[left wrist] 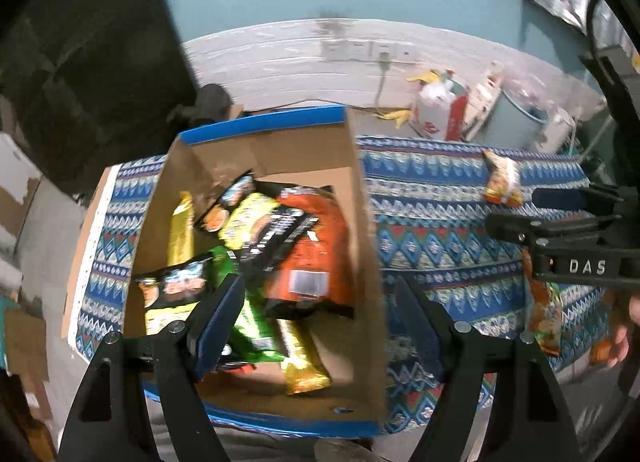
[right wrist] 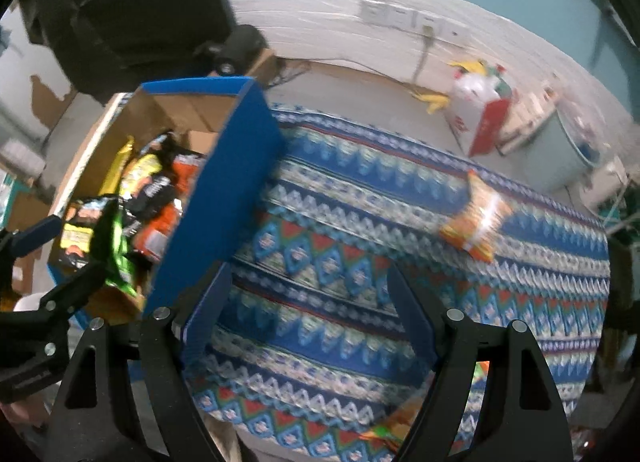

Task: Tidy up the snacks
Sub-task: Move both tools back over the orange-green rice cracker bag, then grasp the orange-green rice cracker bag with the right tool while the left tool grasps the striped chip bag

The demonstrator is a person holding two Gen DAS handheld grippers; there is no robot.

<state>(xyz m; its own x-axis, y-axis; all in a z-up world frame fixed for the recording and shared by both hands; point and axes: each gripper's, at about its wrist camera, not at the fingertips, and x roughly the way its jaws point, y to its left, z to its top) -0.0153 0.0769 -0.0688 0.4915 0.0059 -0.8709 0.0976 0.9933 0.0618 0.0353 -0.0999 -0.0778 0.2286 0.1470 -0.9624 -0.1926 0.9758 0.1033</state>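
On my left wrist view, my left gripper (left wrist: 320, 314) hung with its jaws apart above the blue-edged cardboard box (left wrist: 366, 221) full of snack packets. On my right wrist view, my right gripper (right wrist: 308, 302) gaped empty over the patterned blue tablecloth (right wrist: 360, 221); an orange crinkly snack packet (right wrist: 476, 221) lay further off.

The cardboard box (left wrist: 364, 246) is packed with snack bags, only its near right corner shows bare floor, and its tall blue wall (right wrist: 216, 197) blocks any sideways way in. Right of it the patterned table (right wrist: 340, 221) is mostly open, just an orange packet (right wrist: 476, 221) toward the far side
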